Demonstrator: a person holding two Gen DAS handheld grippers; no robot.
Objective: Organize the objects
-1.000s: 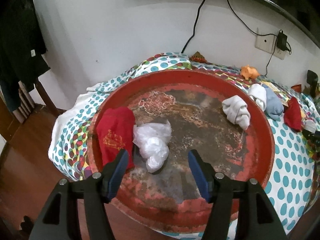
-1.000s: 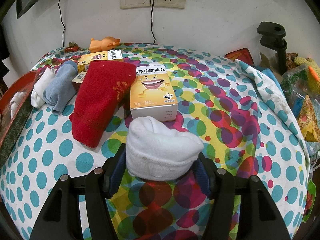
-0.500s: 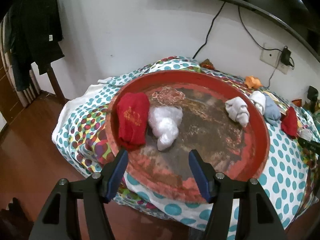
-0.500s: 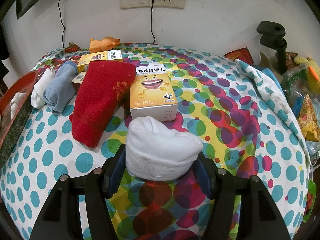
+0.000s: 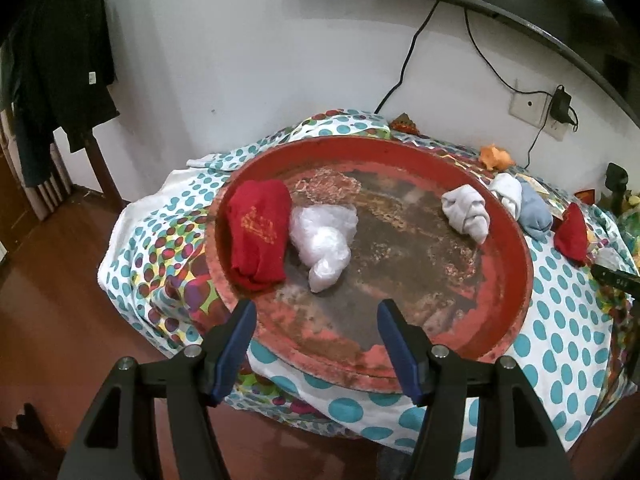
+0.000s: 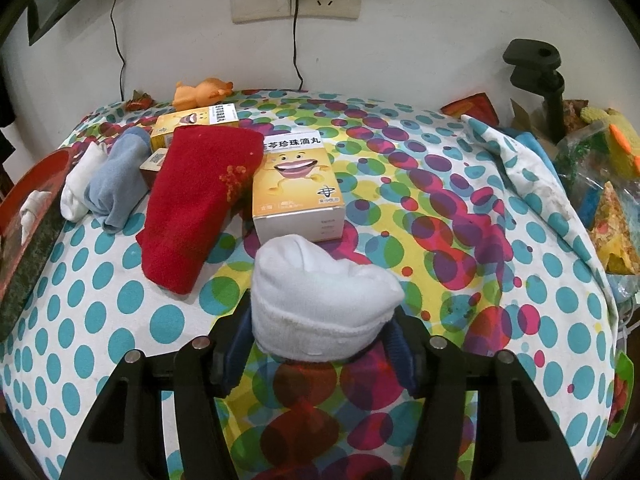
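Three bundles already lie in the red tray [image 5: 516, 248]. The right gripper [image 6: 320, 340], its jaws just closing, clamps a white sock roll [image 6: 320, 300] on the table [image 6: 460, 216]. At its ten o'clock, a red cloth [image 6: 196, 200] waits. The left gripper [image 5: 316, 340] hangs with jaws apart, empty.

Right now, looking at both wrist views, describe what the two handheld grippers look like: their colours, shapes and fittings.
The left gripper and right gripper look alike: two black plastic arms with triangular cut-outs, silver round-headed bolts at the joints, and blue ribbed pads lining the inner faces of the fingers. No cables, markings, hands or sleeves show.
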